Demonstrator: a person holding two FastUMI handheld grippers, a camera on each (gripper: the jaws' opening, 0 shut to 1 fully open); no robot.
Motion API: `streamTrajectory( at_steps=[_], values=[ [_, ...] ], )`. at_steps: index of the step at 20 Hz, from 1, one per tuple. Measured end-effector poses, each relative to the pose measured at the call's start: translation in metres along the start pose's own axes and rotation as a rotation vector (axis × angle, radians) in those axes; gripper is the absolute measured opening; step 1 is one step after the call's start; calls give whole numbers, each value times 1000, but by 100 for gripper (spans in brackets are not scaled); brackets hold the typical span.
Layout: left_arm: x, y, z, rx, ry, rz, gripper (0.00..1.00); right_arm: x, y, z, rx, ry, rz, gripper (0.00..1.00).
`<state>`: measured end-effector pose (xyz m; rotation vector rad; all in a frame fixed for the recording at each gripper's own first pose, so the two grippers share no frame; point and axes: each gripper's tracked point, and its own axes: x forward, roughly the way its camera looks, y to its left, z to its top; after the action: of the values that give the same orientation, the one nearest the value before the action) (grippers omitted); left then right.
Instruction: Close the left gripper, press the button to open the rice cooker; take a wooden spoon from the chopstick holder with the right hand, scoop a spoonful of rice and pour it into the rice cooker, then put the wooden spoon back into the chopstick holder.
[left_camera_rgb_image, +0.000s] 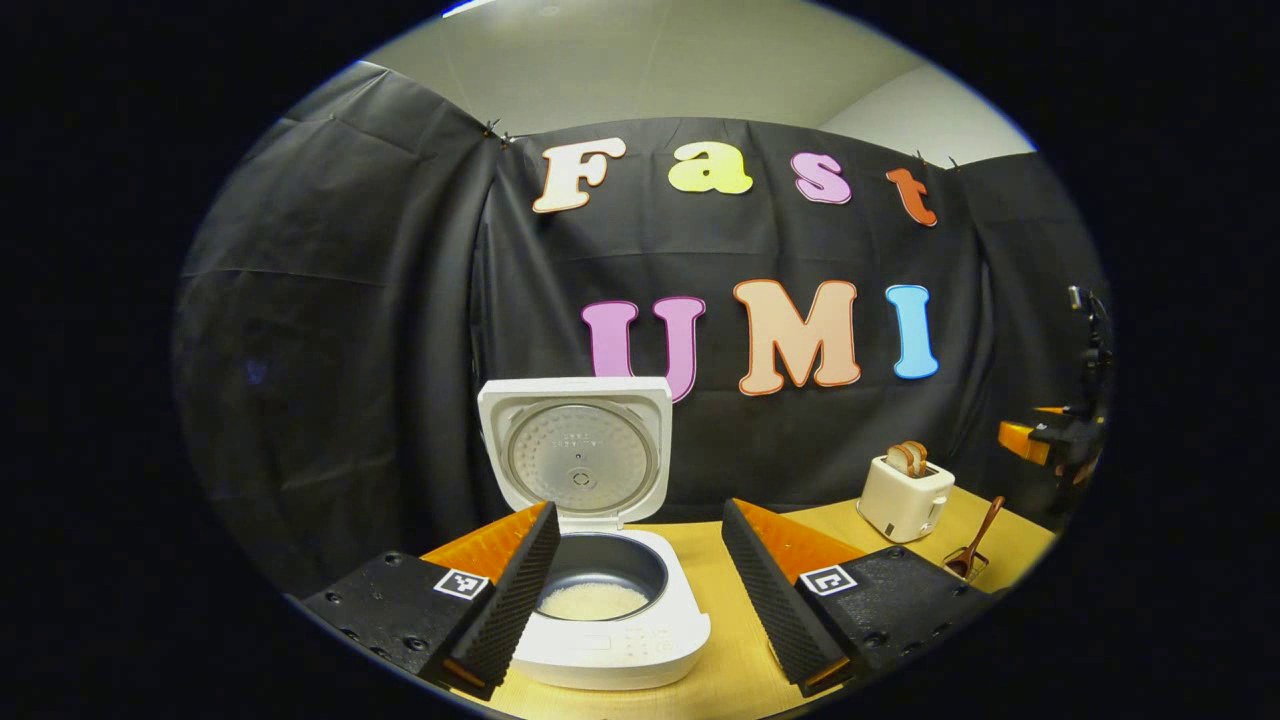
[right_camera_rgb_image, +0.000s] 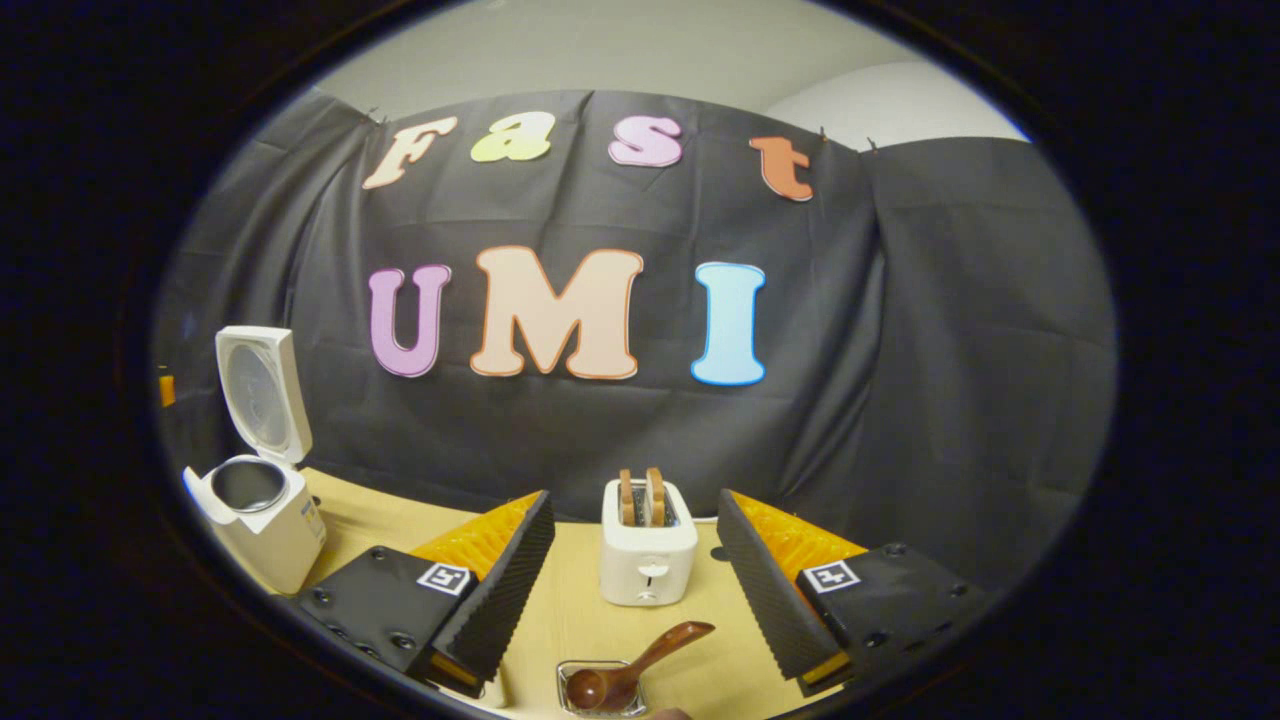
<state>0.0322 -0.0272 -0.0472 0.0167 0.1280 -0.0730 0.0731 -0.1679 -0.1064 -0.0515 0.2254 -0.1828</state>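
White rice cooker (left_camera_rgb_image: 610, 610) on the pale wooden bench (left_camera_rgb_image: 730, 670), lid raised, rice in its pot. Brown wooden spoon (right_camera_rgb_image: 625, 670) rests in the clear holder (right_camera_rgb_image: 600, 695). Left claw (left_camera_rgb_image: 640, 590) and right claw (right_camera_rgb_image: 635, 590) both spread.

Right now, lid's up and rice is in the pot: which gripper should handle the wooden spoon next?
Right. The right gripper is open directly over the wooden spoon; the left gripper faces the rice cooker.
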Motion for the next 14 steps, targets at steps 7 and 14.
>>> streamTrajectory(
  at_steps=[7,14],
  values=[
    [-8,-2,14,13,-28,18,96,33,-26,-53,34,107,-28,100],
    [-10,-4,13,22,-11,33,96,54,-38,-112,111,248,-30,100]
  ],
)
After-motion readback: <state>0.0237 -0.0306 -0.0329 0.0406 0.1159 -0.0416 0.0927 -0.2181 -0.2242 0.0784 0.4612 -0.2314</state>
